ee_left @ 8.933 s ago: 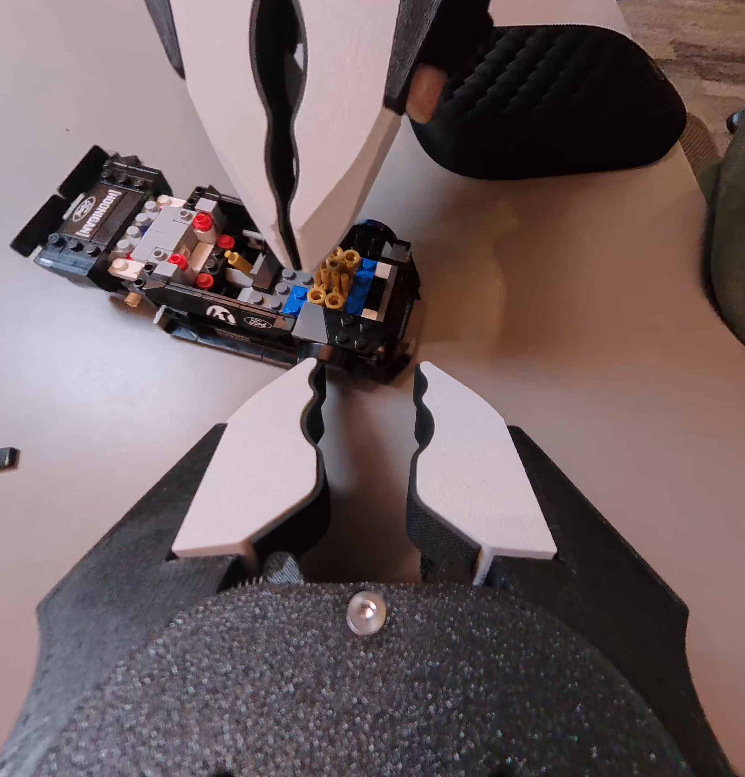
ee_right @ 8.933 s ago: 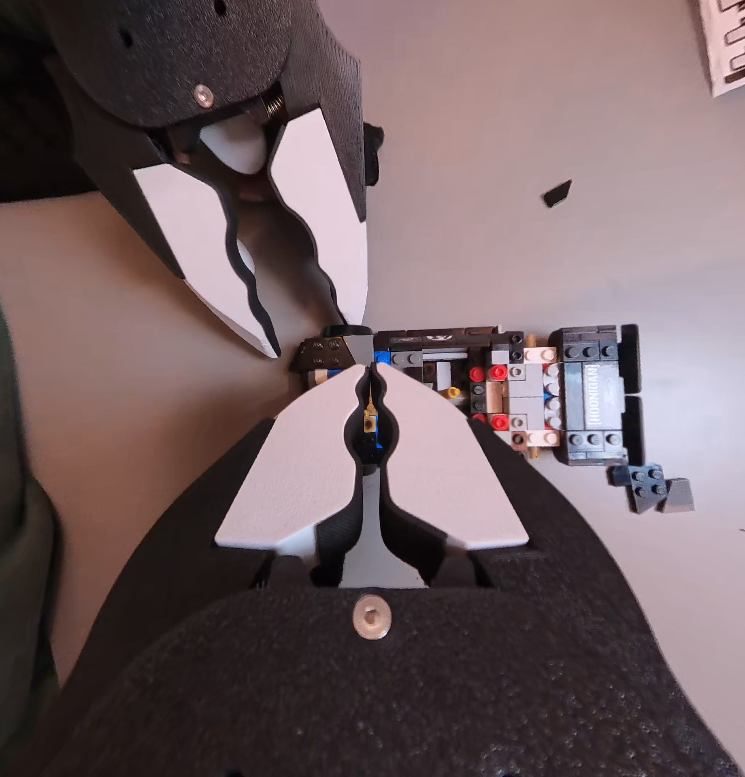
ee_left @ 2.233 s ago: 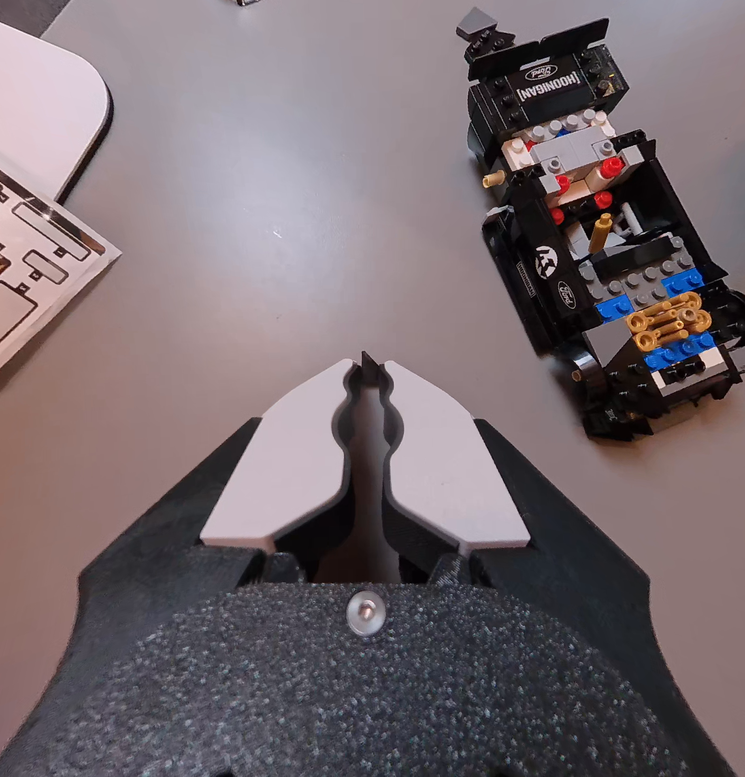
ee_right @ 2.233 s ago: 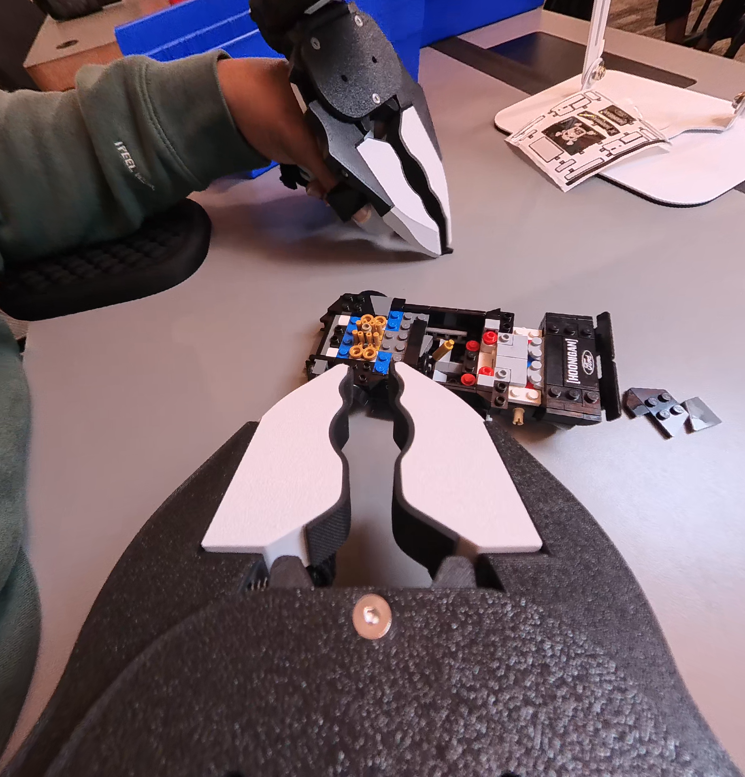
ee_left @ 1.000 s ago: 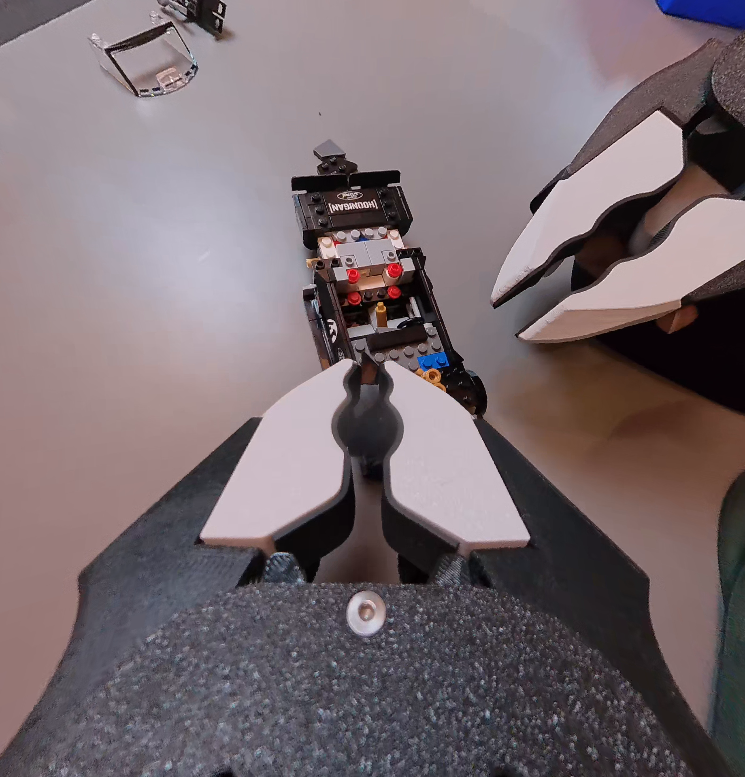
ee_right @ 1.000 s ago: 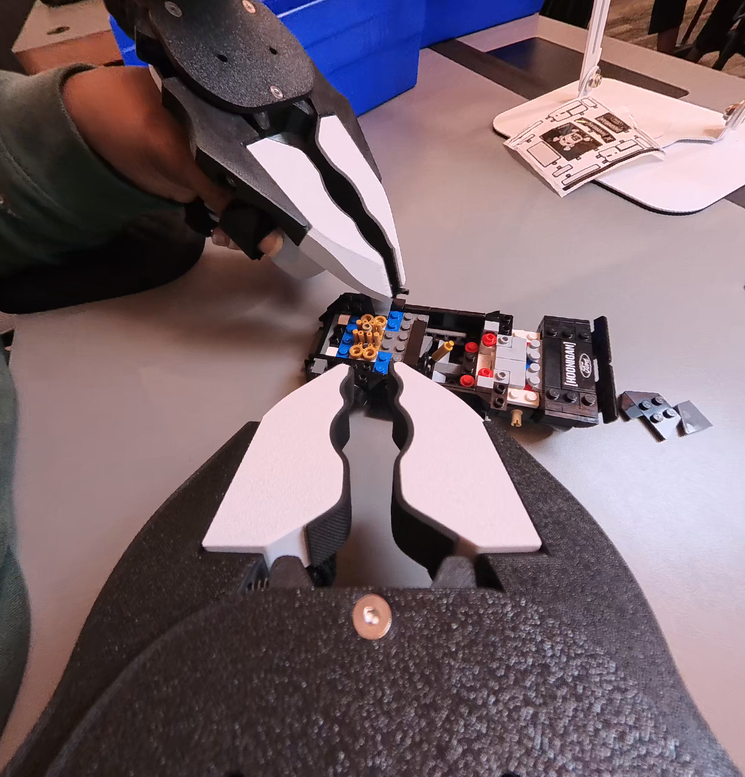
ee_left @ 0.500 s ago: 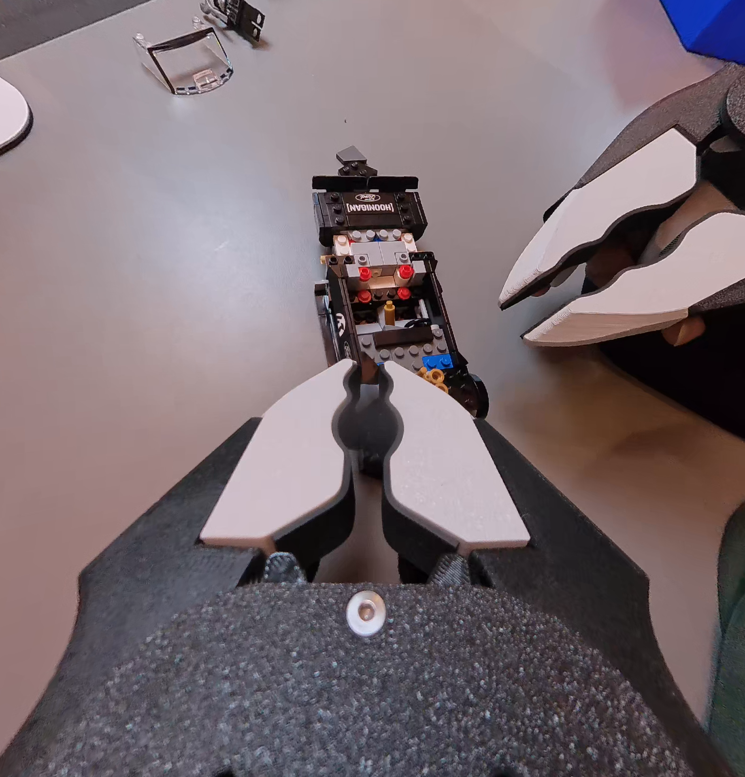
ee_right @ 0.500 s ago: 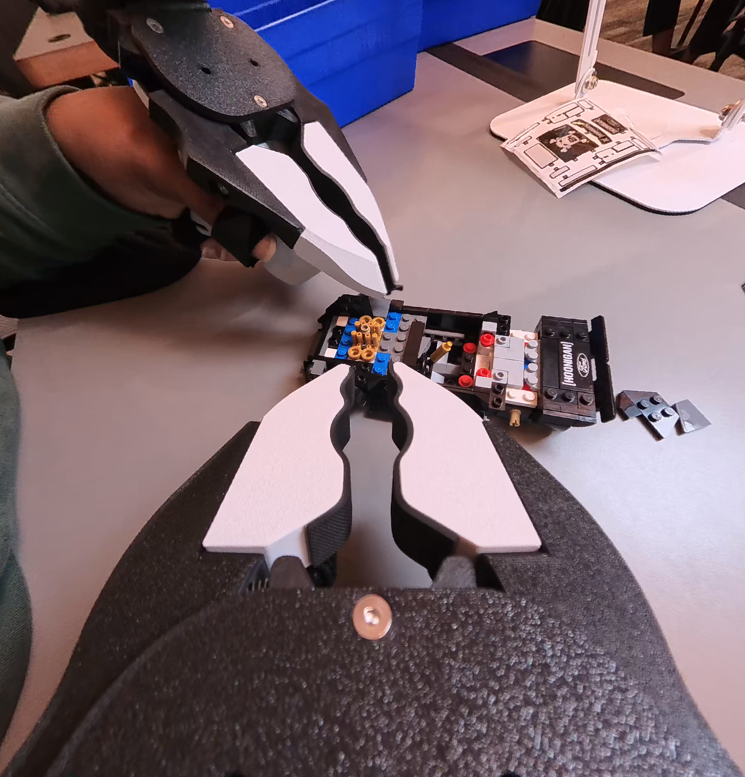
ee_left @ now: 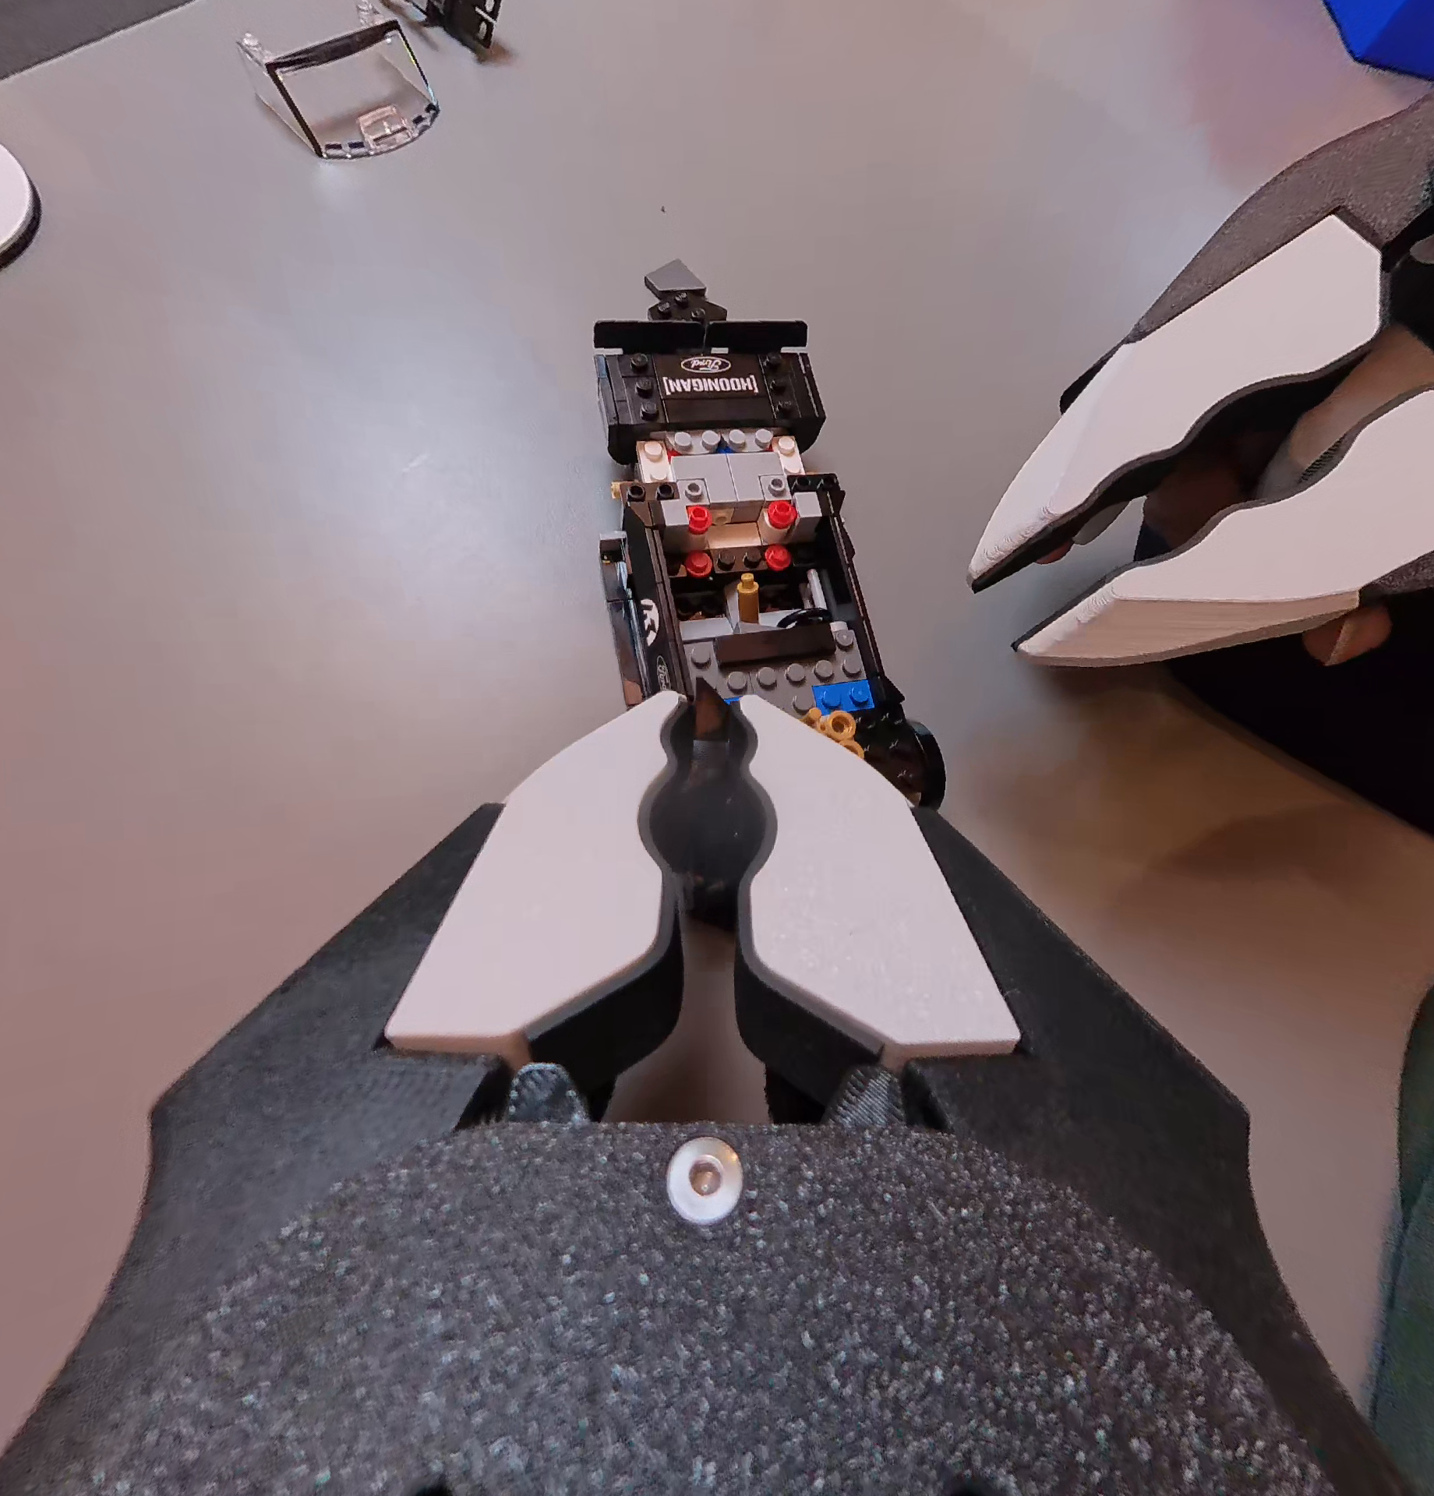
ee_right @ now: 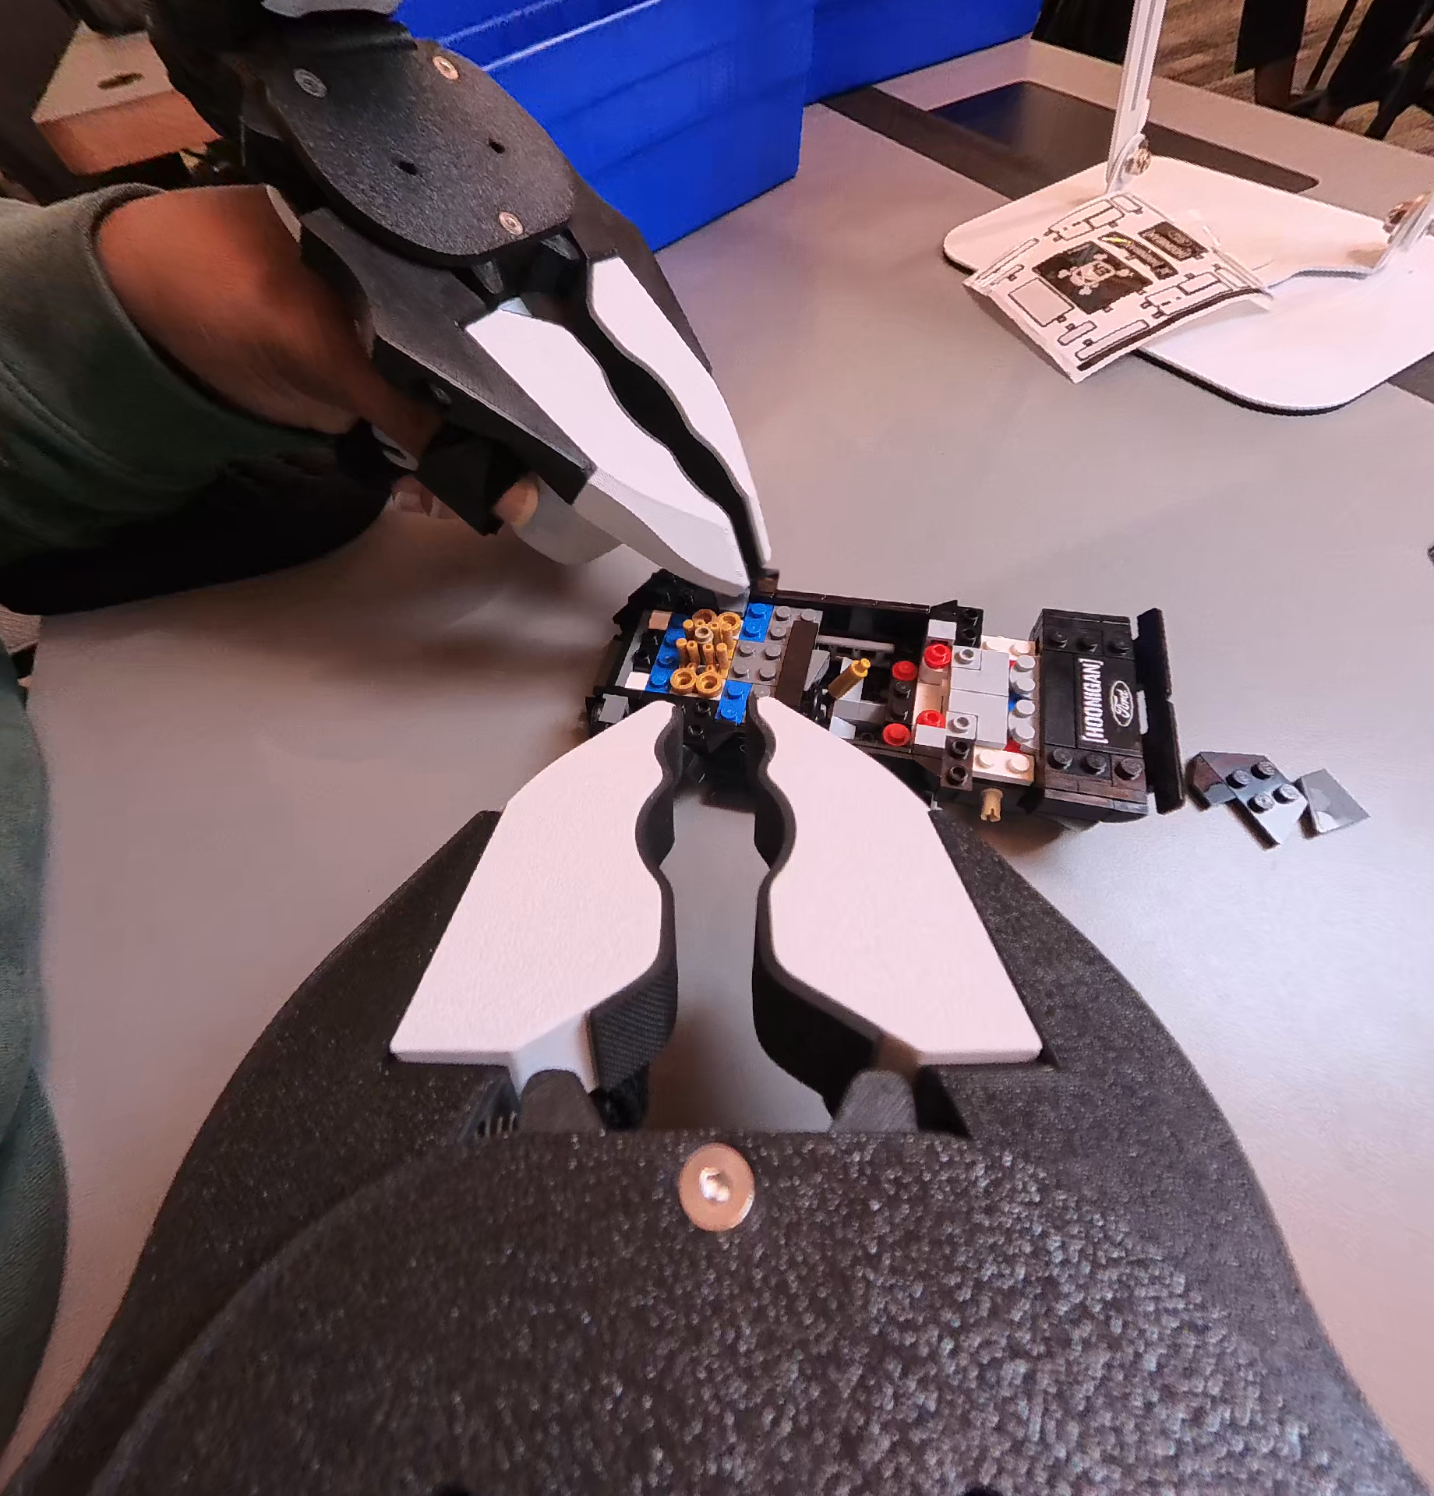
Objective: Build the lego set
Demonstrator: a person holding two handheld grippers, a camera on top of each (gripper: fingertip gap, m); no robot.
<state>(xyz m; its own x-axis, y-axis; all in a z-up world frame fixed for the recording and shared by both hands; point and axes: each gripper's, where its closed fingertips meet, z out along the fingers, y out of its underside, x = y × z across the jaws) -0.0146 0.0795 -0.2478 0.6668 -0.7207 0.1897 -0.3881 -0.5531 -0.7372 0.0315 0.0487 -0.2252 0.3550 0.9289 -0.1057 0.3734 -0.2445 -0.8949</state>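
**Small black piece held over the half-built car**

While the lego car (ee_right: 876,696) lay lengthwise on the grey table (ee_right: 293,809), both tools met at its blue-and-gold engine end. Seen from the right wrist view and read from the left, a green sleeve (ee_right: 66,388) and a hand (ee_right: 236,324) carried the left tool (ee_right: 758,576), which sloped down from the far left. Its white fingers were pressed narrow on a small black piece (ee_right: 766,578), held at the car's far edge just beside the blue studs; I cannot tell whether the piece was touching the car. In the left wrist view the same left tool (ee_left: 707,706) pinched the small black piece (ee_left: 707,712) at its tips, with the lego car (ee_left: 738,550) stretching away beyond them.

Near the middle, the right tool (ee_right: 714,712) reached in from the near side. Its fingers stood a little apart, the tips at the car's near edge close to the engine block; they gripped nothing that I could make out. In the left wrist view the right tool (ee_left: 997,607) appeared to the right of the car, apart from it.

Further right, past the car's black tail, loose dark grey pieces (ee_right: 1264,793) lay on the table. At the far right a printed sheet (ee_right: 1102,283) rested on a white stand base (ee_right: 1305,340). Blue bins (ee_right: 697,97) stood at the far side. A clear windscreen piece (ee_left: 341,105) lay at the far left in the left wrist view.
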